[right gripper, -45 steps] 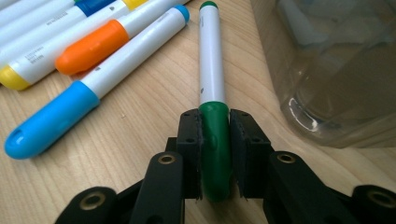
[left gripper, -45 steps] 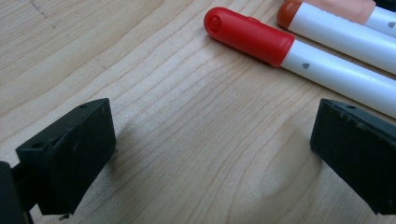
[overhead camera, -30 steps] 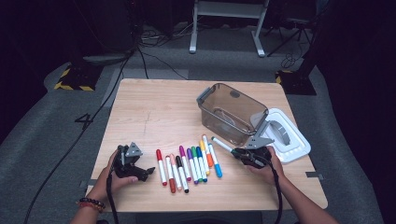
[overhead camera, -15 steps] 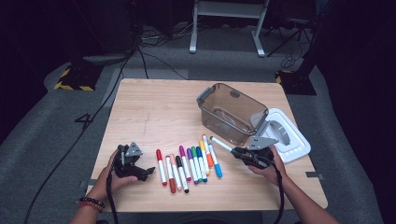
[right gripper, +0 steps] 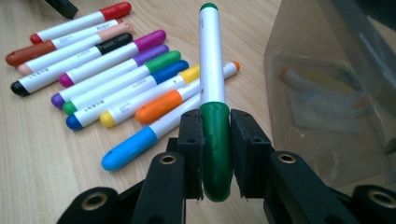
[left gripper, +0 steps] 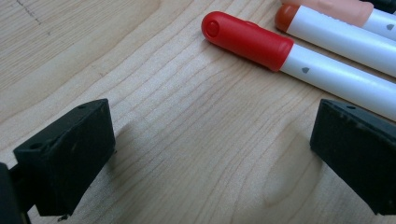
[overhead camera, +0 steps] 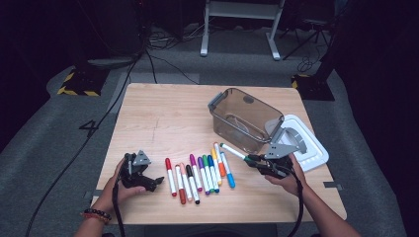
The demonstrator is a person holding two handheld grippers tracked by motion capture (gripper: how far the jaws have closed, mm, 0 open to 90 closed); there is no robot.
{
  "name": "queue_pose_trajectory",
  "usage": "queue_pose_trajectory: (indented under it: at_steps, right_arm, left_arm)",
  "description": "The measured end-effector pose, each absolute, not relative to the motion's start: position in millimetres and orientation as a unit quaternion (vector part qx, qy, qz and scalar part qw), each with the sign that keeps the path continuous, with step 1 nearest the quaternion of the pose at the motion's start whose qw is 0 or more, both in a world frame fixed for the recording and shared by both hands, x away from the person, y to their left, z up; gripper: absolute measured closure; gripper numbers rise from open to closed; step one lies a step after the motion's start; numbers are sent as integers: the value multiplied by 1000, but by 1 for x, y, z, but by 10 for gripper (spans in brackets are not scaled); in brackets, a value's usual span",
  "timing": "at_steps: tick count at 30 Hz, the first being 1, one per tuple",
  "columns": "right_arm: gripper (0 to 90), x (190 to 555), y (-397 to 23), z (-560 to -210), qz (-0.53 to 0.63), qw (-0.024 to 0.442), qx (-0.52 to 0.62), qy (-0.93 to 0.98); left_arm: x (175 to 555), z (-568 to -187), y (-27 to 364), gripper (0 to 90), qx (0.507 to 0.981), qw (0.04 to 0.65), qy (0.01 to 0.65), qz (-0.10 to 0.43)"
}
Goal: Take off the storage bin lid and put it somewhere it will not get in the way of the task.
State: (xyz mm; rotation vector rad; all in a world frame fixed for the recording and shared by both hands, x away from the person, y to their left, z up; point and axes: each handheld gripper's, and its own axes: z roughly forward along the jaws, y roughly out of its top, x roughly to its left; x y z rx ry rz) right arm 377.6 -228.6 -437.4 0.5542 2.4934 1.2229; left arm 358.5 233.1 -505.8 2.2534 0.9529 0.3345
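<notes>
The bench (overhead camera: 163,118) is pale wood with fine grain. The held marker (right gripper: 212,93) has a white barrel and a dark green cap, between the black pads of the right hand-held gripper (right gripper: 215,140). The row of markers (overhead camera: 197,173) has white barrels with caps in red, peach, black, magenta, purple, green, blue, yellow, orange and light blue. The bin (overhead camera: 242,116) is smoky translucent grey; its lid (overhead camera: 309,148) is white

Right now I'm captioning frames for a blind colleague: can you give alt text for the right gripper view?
The right gripper clamps a green-capped marker by its cap, pointing away above a row of colored markers on the wooden table. A clear bin stands at the right.
</notes>
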Motion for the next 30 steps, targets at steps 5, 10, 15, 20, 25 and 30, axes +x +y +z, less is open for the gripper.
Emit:
queue_pose_trajectory:
  at_steps: [5, 10, 15, 20, 25, 30]
  right_arm:
    - [752, 370, -225, -421, 434, 160, 174, 870]
    - [753, 366, -225, -409, 441, 164, 164, 867]
    - [753, 367, -226, -381, 450, 180, 153, 861]
    - [753, 371, -229, -363, 451, 194, 152, 858]
    - [753, 381, -235, -343, 446, 214, 155, 855]
    - [752, 393, -237, -336, 443, 220, 164, 854]
  left_arm:
    - [358, -506, 233, 2, 860, 329, 367, 131]
    - [357, -506, 233, 4, 859, 328, 369, 132]
    - [358, -506, 233, 2, 859, 329, 369, 131]
    - [358, -506, 233, 2, 859, 329, 369, 131]
    - [358, -506, 233, 2, 859, 329, 369, 132]
    - [358, -506, 233, 1, 859, 329, 369, 131]
